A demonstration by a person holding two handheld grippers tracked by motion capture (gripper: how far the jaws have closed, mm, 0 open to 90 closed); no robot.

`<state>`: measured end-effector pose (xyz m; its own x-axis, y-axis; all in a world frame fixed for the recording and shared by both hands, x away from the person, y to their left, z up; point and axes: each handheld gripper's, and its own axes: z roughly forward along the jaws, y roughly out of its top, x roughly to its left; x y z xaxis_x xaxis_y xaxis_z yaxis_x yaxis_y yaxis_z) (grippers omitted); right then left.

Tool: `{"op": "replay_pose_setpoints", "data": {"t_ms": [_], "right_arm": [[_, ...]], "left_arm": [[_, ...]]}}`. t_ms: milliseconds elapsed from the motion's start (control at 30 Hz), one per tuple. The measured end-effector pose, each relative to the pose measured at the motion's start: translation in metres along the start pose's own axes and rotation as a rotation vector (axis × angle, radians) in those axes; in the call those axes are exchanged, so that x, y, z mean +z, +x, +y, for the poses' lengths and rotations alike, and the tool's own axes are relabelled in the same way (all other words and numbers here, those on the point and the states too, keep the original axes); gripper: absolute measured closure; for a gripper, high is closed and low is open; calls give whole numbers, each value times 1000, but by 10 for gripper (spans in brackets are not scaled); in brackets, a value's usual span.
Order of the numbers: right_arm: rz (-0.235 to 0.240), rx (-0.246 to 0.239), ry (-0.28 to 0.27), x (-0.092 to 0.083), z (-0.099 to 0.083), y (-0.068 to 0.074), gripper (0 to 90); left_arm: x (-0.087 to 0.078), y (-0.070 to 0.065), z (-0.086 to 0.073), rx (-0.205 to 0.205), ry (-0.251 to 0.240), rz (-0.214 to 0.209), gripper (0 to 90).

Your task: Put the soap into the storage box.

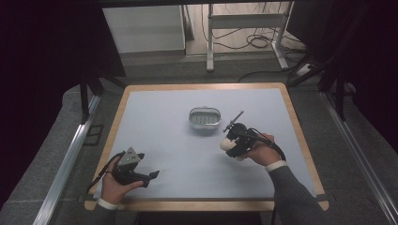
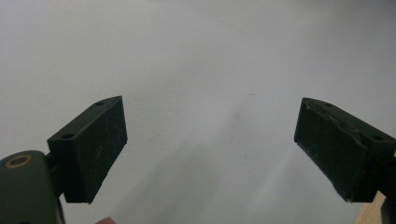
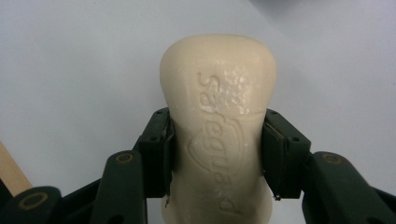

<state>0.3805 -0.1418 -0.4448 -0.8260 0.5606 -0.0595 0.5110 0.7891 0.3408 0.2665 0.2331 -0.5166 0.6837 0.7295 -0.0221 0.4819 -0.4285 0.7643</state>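
High view first: a cream-coloured moulded bar of soap point(image 1: 227, 145) is carried in the right gripper point(image 1: 231, 143), raised over the pale blue table mat point(image 1: 159, 122) just near and right of a small oval metal soap dish with a slotted floor point(image 1: 204, 120). The left gripper point(image 1: 151, 176) is rested at the near left corner, well apart from both. The step in hand is judged to be the setting of the bar into the dish; it is best brought over the dish's middle, levelled flat and lowered before the grip is eased.

Left gripper view: the jaws are spread wide with nothing between them, and bare mat point(image 2: 201, 70) is seen beyond.

Right gripper view: the bar of soap point(image 3: 218, 116) is clamped across its waist by both jaw pads point(image 3: 169, 154), its embossed face turned to the camera. The surface is judged slippery, so a steady squeeze and a slow tilt are advised, lest the bar slide out lengthwise.
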Motion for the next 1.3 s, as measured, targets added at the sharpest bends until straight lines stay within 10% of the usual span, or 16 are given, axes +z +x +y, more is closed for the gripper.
{"op": "replay_pose_setpoints", "data": {"t_ms": [1300], "right_arm": [[-13,4,-22,0,43,-36,498]], "left_arm": [[0,0,0,4,5,2,100]]}}
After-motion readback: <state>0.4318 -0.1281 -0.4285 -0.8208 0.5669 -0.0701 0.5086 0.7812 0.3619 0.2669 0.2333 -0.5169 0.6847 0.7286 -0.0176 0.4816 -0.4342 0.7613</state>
